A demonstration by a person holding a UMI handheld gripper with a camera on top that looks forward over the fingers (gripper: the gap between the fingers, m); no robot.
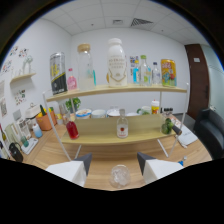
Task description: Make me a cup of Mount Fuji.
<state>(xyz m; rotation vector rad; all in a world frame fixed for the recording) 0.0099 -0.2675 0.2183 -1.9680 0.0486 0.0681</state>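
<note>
My gripper point(114, 160) is open, its two white fingers point(75, 170) spread wide over a wooden table point(100, 172). A clear glass point(120, 176) with what looks like ice stands between them, with a gap on each side. Beyond the fingers is a two-level wooden shelf point(120, 136). On its lower level stand a small clear bottle with a red label point(122, 125) and a red-filled bottle point(72, 129). The upper level carries a large white bottle point(116, 63), a clear jar with a wooden lid point(86, 67), a dark can point(58, 73) and a yellow can point(168, 72).
Bowls point(83, 114) and green items point(167, 126) also sit on the lower level. Left of the shelf are an orange pot point(45, 121) and a black kettle point(15, 150). A dark chair point(210, 131) and a brown door point(197, 75) are on the right.
</note>
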